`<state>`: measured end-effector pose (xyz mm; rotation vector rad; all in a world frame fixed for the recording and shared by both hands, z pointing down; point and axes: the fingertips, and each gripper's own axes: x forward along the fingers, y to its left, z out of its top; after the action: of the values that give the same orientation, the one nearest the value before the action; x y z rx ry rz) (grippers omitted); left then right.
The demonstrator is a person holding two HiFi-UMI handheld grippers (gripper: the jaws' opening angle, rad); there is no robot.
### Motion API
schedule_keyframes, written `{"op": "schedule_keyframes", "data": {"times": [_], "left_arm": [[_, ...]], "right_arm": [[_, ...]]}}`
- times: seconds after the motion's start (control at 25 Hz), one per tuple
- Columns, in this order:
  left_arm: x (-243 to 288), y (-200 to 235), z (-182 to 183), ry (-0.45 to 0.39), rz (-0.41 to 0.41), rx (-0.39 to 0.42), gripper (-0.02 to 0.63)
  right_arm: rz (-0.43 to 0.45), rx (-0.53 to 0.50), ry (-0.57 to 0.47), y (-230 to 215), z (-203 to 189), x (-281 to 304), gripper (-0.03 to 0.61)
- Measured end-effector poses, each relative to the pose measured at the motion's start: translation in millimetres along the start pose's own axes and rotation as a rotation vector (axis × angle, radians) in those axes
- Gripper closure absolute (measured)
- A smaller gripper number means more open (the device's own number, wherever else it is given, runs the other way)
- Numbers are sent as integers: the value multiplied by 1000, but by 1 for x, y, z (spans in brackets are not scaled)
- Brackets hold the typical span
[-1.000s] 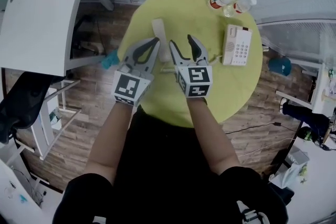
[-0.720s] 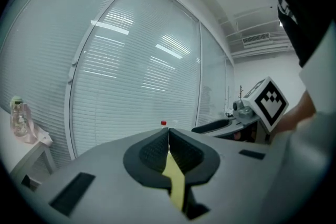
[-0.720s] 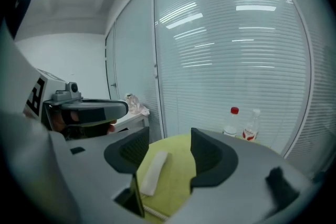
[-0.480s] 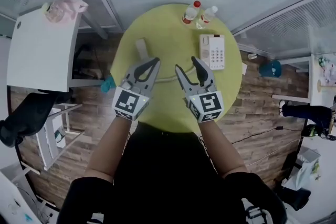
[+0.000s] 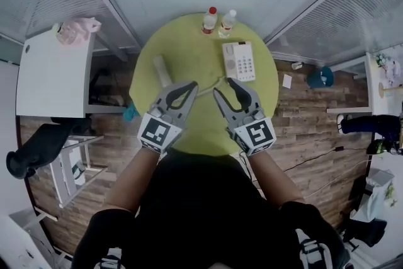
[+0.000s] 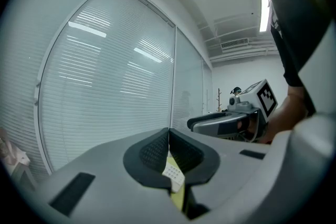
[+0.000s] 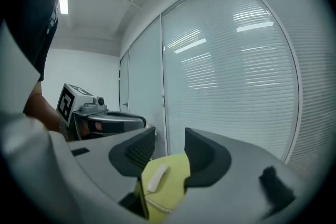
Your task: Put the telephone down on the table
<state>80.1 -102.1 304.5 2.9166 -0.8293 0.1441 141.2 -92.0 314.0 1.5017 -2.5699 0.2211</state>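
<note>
Evidently the task looks complete, with nothing left but to withdraw. Nearest the person, the left gripper (image 5: 191, 85) and the right gripper (image 5: 225, 87) are both held in the air over the near side of the round table (image 5: 189, 47), and neither carries anything. Beyond them the handset (image 5: 161, 70) lies flat on the tabletop at the left, well apart from both grippers. Farther on and to the right sits the telephone base (image 5: 239, 62), also flat on the table, the handset not resting on it. Two bottles (image 5: 209, 20) stand at the far edge.

Jaws: the left gripper's pads are pressed together at their tips, and only the table far below shows through the slit beneath them. The right gripper's jaws stand partly spread. They have just been closing somewhat, with nothing between them, and they touch nothing.
</note>
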Motion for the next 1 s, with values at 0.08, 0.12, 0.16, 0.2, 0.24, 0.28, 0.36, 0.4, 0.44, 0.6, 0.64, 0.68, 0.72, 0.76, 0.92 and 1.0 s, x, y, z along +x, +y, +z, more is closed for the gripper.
{"op": "schedule_keyframes", "data": {"times": [0.08, 0.12, 0.16, 0.2, 0.24, 0.28, 0.36, 0.4, 0.44, 0.6, 0.64, 0.68, 0.72, 0.76, 0.92, 1.0], "left_arm": [[6, -12, 6, -2, -17, -1, 600], [9, -17, 9, -5, -26, -4, 600], [11, -22, 12, -7, -34, -6, 600], [14, -26, 15, -10, -41, -7, 600], [16, -29, 17, -12, -48, -8, 600], [18, -32, 19, -15, -54, -7, 600], [22, -37, 23, -17, -64, -4, 600], [24, -39, 24, -19, -68, 0, 600], [25, -40, 25, -22, -72, 5, 600], [27, -45, 28, -19, -85, 10, 600], [27, -45, 28, -18, -87, 11, 600], [28, -45, 28, -16, -88, 11, 600], [28, -45, 28, -16, -88, 10, 600], [28, -46, 28, -15, -88, 7, 600], [27, -48, 26, -12, -88, 5, 600], [26, -47, 24, -10, -86, 5, 600]], "right_arm": [[6, -3, -21, -3, 6, -10, 443], [12, -5, -34, -3, 10, -14, 469], [18, -8, -45, -3, 13, -18, 493], [24, -11, -54, -3, 15, -21, 521], [28, -11, -63, -4, 18, -24, 536], [30, -8, -73, -4, 19, -26, 546], [38, -10, -84, -6, 21, -28, 558], [40, -14, -87, -7, 21, -29, 560], [41, -16, -91, -8, 23, -30, 560], [41, -16, -96, -9, 28, -31, 561], [40, -19, -98, -9, 28, -30, 561], [41, -21, -99, -9, 28, -30, 561], [41, -23, -98, -9, 28, -30, 561], [42, -25, -93, -9, 26, -31, 561], [43, -24, -92, -9, 25, -32, 561], [44, -24, -99, -9, 26, -30, 561]]}}
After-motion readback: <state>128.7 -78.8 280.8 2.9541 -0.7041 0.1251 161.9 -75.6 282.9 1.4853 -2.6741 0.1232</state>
